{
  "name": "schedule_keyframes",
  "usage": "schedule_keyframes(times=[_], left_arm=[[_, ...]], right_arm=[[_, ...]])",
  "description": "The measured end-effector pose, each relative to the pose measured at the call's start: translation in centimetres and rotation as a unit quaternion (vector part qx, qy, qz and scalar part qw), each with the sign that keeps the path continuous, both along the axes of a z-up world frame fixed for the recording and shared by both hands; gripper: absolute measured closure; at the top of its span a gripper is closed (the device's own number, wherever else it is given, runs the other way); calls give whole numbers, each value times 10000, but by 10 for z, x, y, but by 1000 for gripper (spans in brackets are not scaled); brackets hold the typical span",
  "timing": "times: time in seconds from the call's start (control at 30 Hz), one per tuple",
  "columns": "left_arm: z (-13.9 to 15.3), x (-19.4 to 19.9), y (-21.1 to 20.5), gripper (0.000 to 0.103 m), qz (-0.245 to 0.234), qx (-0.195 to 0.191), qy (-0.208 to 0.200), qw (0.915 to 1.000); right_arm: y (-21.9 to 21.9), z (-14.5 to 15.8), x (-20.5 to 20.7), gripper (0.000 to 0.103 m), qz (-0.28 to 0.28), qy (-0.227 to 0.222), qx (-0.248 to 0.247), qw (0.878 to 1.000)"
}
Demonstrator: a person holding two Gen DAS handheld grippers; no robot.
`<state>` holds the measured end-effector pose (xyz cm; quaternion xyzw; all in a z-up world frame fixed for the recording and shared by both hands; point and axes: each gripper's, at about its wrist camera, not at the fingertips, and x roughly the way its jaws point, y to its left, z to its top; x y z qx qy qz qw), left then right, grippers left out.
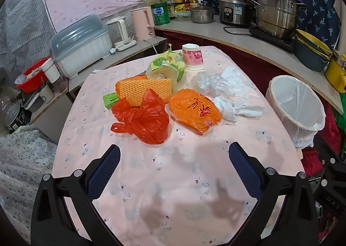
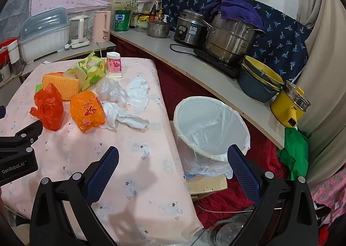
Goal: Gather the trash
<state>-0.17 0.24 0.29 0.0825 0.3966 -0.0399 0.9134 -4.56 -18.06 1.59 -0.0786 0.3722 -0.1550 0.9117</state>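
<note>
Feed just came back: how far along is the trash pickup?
Nothing done: the bin holds only its liner. Nothing in hand: left gripper and right gripper hover with open, bare jaws. Left on the table: red bag, orange bag, tissues, wrappers.

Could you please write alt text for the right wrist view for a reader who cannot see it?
A white-lined round waste bin stands beside a pink-clothed table strewn with a crumpled red plastic bag, an orange printed wrapper and white tissues. The right gripper hovers with jaws open, empty.
</note>
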Motion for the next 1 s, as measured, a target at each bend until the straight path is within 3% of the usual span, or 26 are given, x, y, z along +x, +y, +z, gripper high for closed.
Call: schedule_keyframes(times=[1.0], left_arm=[[0,-3,-4,7,-216,-205,-145,9995]], right_arm=[[-4,1,-6,7,-89,35,-77,9999]])
